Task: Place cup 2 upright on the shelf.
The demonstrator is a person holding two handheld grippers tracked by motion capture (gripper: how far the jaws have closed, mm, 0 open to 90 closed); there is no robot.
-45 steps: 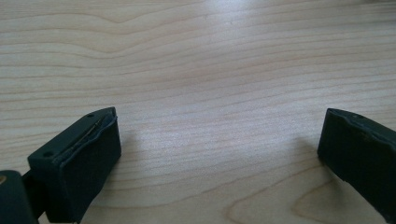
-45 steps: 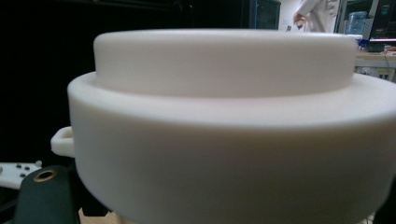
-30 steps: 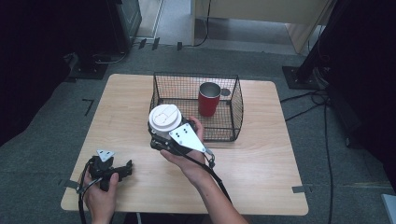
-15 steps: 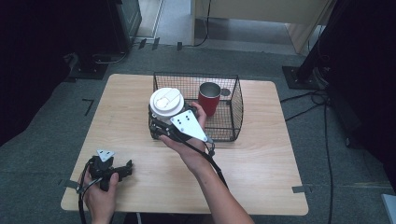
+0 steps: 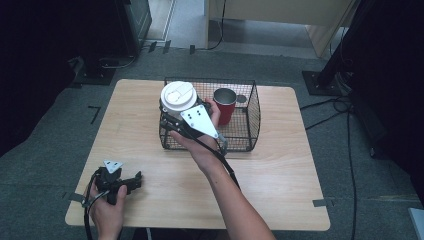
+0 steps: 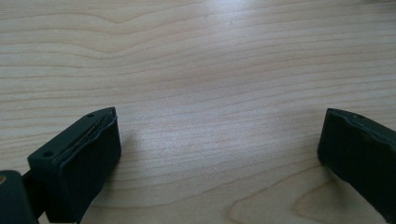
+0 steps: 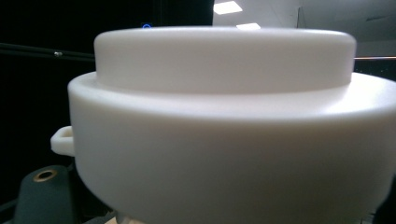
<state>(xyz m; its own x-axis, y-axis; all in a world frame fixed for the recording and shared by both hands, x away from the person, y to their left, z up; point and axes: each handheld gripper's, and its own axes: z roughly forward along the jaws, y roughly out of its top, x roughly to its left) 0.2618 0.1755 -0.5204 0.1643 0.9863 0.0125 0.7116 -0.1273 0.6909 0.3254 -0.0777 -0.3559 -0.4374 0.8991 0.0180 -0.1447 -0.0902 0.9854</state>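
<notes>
Left gripper [image 5: 134,181] rests on desk [image 5: 280,170], jaws apart, idle. Right gripper [image 5: 172,117] clamped on lidded white cup [image 5: 178,96], held over wire basket's [image 5: 252,117] left edge. Advice: keep upright, clear rim, lower beside red cup [image 5: 225,105].

A light wooden table [image 5: 280,170] with rounded corners stands on a grey carpeted floor [image 5: 45,150]. A black wire basket [image 5: 252,117] sits directly on the tabletop, toward the far middle. A red cup [image 5: 225,106] stands upright inside the basket, at its right half. The left gripper [image 5: 134,181] rests on the table near the front left corner, its jaws spread apart over bare wood grain. Strips of tape [image 5: 322,202] mark the front edges.
</notes>
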